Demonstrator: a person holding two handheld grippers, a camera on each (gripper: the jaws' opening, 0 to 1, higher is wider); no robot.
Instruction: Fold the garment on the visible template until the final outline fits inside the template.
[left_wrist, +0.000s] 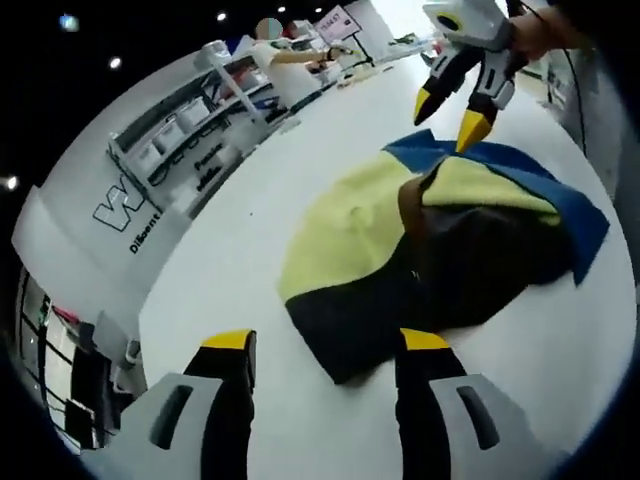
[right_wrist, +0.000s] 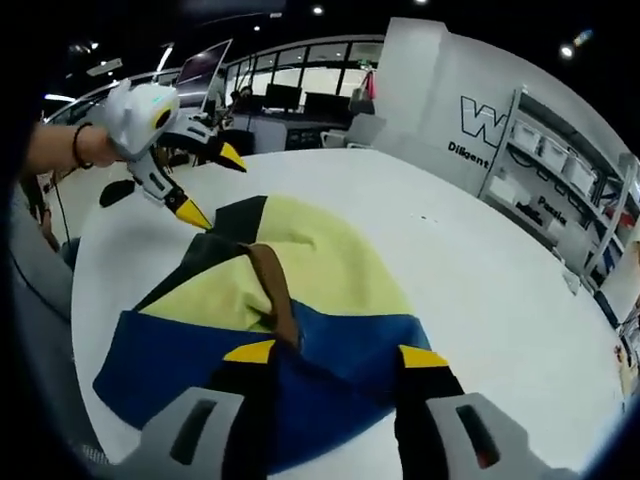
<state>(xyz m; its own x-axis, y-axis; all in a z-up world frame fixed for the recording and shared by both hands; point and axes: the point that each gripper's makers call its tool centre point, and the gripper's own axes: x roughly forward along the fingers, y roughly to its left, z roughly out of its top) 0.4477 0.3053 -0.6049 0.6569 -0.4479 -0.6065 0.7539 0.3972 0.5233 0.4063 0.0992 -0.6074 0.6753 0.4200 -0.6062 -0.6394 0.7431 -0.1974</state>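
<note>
Garment (left_wrist: 400, 260): it lies crumpled on the white worktop (left_wrist: 300, 150), with yellow, black and blue parts and a brown strip in the middle. In the left gripper view it lies just beyond the tips of my left jaws. In the right gripper view its blue part (right_wrist: 250, 370) lies between and under my right jaws.

My left gripper (left_wrist: 325, 345): the jaws are spread apart and hold nothing; the black edge of the garment is near the tip of the right-hand jaw. Seen from the right gripper view, this gripper (right_wrist: 205, 185) hangs above the far black edge of the garment, jaws parted.

My right gripper (right_wrist: 335, 353): the jaws are spread wide and nothing is pinched between them; I cannot tell if they touch the cloth. In the left gripper view it (left_wrist: 447, 115) hovers over the far blue edge, yellow tips apart.

Shelves (left_wrist: 190, 130): a rack with boxes stands beyond the worktop, past my left jaws.
</note>
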